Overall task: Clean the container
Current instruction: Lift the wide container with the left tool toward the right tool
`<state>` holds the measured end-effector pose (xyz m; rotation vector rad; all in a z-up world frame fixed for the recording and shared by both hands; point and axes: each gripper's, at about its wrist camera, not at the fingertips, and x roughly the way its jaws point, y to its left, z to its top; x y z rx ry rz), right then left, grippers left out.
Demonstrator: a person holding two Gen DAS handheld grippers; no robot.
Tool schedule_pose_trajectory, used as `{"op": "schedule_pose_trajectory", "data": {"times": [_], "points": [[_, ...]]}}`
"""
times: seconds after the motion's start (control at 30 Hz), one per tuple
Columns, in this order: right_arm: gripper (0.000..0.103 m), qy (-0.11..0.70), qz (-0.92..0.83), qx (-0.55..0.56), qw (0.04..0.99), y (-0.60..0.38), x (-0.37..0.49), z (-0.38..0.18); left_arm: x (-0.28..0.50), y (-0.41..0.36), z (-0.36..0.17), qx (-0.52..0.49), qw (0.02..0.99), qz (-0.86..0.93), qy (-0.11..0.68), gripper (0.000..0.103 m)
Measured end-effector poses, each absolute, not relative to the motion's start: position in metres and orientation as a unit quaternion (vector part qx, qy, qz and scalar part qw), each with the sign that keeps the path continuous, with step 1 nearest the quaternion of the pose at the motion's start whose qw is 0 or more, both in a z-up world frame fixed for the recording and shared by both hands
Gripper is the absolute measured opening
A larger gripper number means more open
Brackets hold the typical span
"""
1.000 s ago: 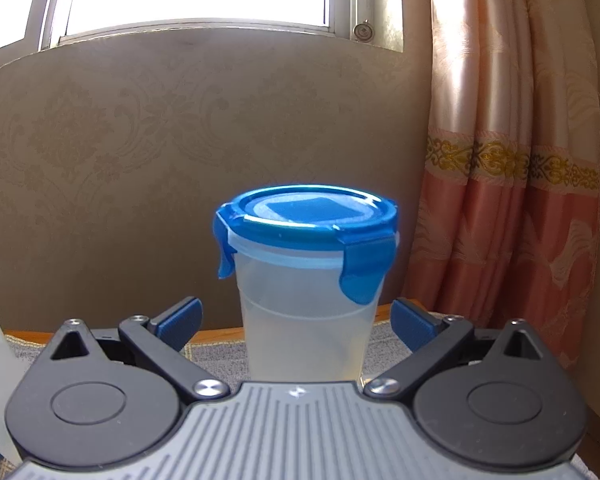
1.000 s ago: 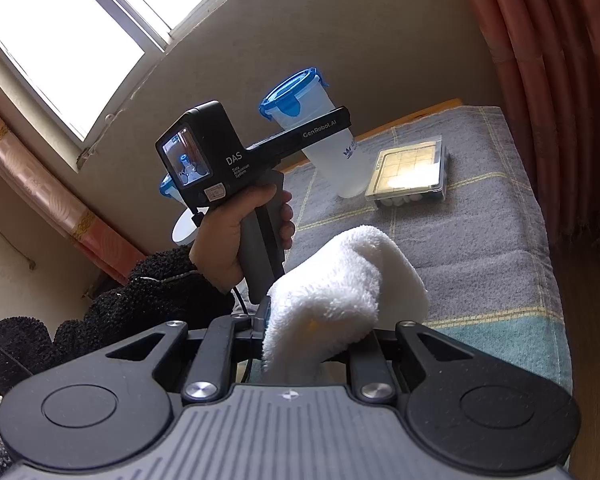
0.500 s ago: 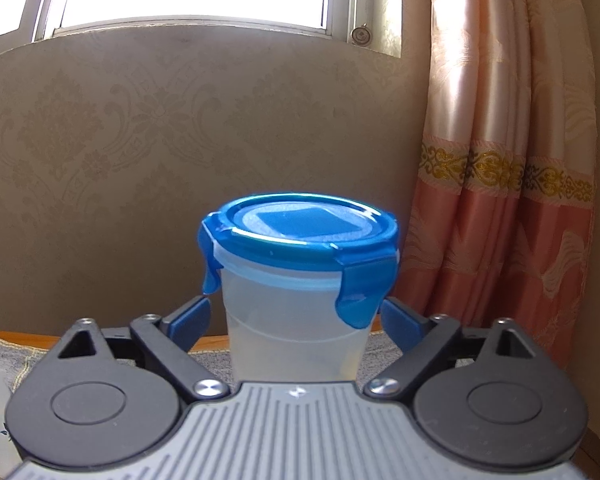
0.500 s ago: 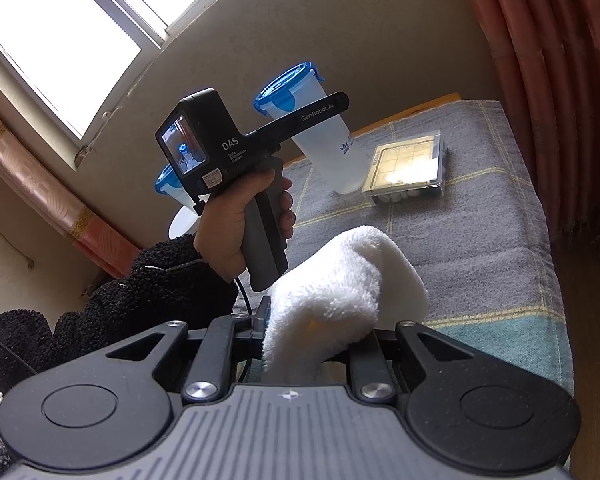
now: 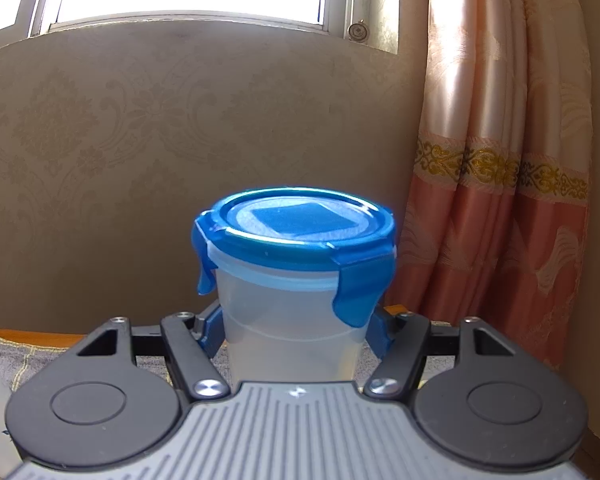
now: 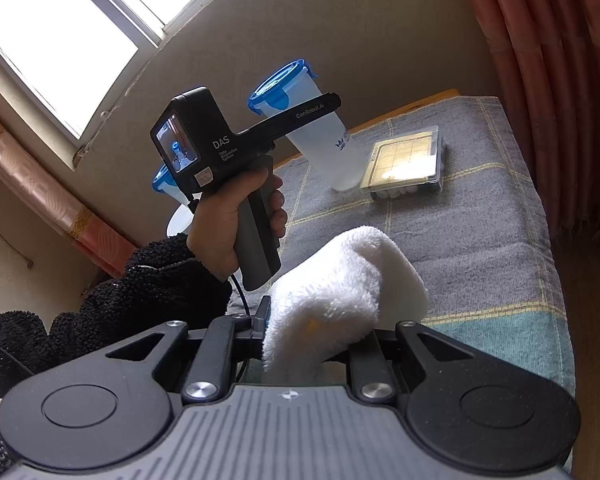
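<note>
The translucent plastic container with a blue clip-on lid (image 5: 296, 288) stands upright near the far edge of the table (image 6: 480, 232), which is covered with a grey checked cloth. The left tool (image 5: 296, 330) has its blue-padded fingers (image 5: 212, 328) closed against the container's sides. Just beside the container lies a flat clear box with a yellowish grid top (image 6: 406, 160). The right tool (image 6: 320, 332) is clamped on a fluffy white folded towel (image 6: 340, 284), held near the table's front edge.
</note>
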<state>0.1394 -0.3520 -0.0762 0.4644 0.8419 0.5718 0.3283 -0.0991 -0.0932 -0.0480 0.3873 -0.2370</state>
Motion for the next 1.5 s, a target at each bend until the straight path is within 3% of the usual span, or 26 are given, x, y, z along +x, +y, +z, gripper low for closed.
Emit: {"op": "schedule_pose_trajectory", "data": {"times": [0.8,1.5], "points": [[0.020,0.374,0.271,0.223,0.859,-0.345,0.097,-0.056,0.226,-0.068,-0.039,-0.020,0.978,-0.126,0.165,0.067],[0.020,0.348,0.237,0.208,0.883,-0.349,0.048,-0.038,0.125,-0.045,-0.048,-0.011,0.965,-0.175,0.193,0.067]]}}
